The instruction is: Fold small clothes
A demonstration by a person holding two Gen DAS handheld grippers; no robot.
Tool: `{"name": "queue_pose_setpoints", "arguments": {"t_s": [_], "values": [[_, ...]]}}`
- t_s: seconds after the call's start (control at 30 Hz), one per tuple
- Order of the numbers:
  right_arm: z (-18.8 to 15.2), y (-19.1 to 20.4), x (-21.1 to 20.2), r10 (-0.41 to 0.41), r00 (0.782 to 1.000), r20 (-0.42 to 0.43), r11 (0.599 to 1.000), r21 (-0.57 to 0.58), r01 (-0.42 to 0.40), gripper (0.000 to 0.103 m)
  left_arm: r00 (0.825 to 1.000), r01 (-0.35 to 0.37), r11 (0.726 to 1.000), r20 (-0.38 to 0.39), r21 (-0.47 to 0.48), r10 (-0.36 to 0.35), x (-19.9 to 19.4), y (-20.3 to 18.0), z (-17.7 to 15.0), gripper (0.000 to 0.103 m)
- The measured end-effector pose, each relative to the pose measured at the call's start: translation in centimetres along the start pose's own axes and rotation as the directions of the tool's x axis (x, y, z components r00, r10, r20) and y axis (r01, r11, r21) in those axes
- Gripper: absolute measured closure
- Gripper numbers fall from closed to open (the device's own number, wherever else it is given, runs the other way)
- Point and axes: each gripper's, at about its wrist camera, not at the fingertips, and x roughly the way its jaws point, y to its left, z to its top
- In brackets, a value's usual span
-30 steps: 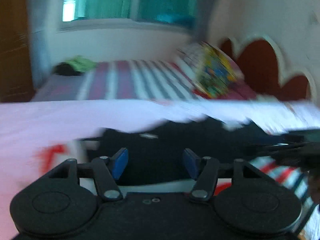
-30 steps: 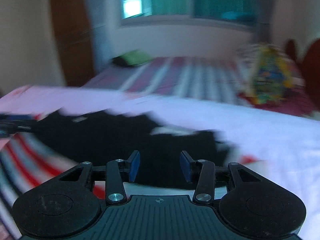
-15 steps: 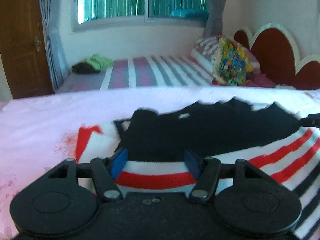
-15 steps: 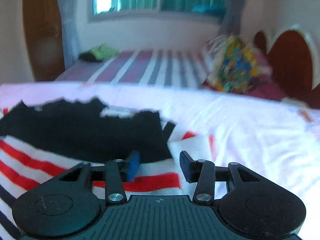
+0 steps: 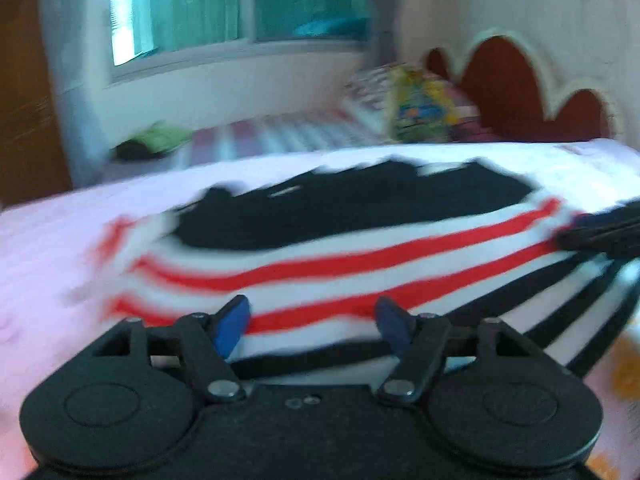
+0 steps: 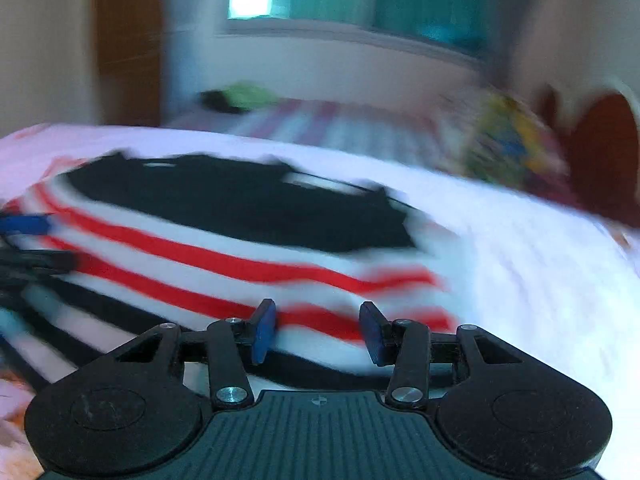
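Jaws first: opening on the left gripper (image 5: 312, 326), blue pads apart with nothing pinched; spread partway on the right gripper (image 6: 318, 330), likewise pressing on nothing. Both hover low over the near end of the same garment, side by side, each showing at the edge of the other's view.

Then, largest to smallest:

Bed with pink sheet (image 5: 60, 220): one, bearing the work. Looks soft, so a pinch is likely to sink in and may catch the sheet too.

Second bed with striped cover (image 5: 288, 132): one, behind, well apart.

Striped shirt (image 5: 340, 256): one, lying spread flat on the pink sheet, black at the far end, red and white bands in the middle, black and white bands nearest the grippers. Probably light, limp and not slippery; not fragile. Will sag and crease wherever unsupported, so needs a hold at two points at once. Best taken by the near edge, one corner per gripper, both layers pinched together. Blur hides the seams and the exact hem line.

Bright patterned pillow (image 5: 420, 112): one, on the far bed.

Green and dark clothes (image 5: 152, 144): one small heap, count of pieces cannot be told.
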Motion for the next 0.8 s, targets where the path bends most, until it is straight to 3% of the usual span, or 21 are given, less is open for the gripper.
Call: {"name": "queue_pose_setpoints", "arguments": {"t_s": [0.07, 0.13, 0.27, 0.37, 0.53, 0.67, 0.73, 0.8], "values": [[-0.2, -0.1, -1.0, -0.009, 1.0, 0.005, 1.0, 0.01, 0.009, 0.058, 1.0, -0.001, 0.997, -0.003, -0.076, 0.001, -0.7, 1.3, -0.1, 0.027], [-0.3, 1.5, -2.9, 0.049, 0.997, 0.053, 0.999, -0.003, -0.049, 0.058, 0.999, -0.037, 0.997, -0.007, -0.071, 0.037, -1.3, 0.4, 0.4, 0.031], [-1.5, 6.3, -4.5, 0.12, 0.992, 0.032, 0.99, -0.083, -0.117, 0.058, 0.998, 0.048, 0.998, 0.03, -0.043, -0.046, -2.5, -4.0, 0.3, 0.029], [-3.2, 8.0, -3.7, 0.06, 0.998, -0.023, 0.992, -0.108, -0.062, 0.058, 0.999, 0.044, 0.998, 0.0, 0.033, -0.044, -2.1, -6.8, -0.8, 0.029], [-5.0, 6.5, -5.5, 0.077, 0.997, -0.032, 0.987, -0.14, -0.08, 0.058, 0.999, 0.034, 0.998, -0.012, 0.047, -0.033, -3.0, -5.0, -2.3, 0.029], [-3.3, 1.9, -8.4, -0.023, 0.997, 0.075, 1.0, 0.005, 0.023, 0.058, 0.999, -0.036, 0.999, 0.023, -0.006, 0.036, -4.8, -2.5, -2.2, 0.029], [-2.9, -0.4, -7.9, -0.112, 0.993, 0.048, 0.992, 0.059, 0.109, 0.058, 0.998, -0.068, 0.997, 0.016, -0.043, 0.069, -5.0, -1.0, -2.4, 0.029], [-3.1, -2.4, -7.2, -0.111, 0.994, -0.002, 0.986, 0.129, 0.11, 0.058, 0.996, -0.088, 0.994, -0.005, -0.06, 0.088, -4.9, -0.1, -2.5, 0.029]]}}
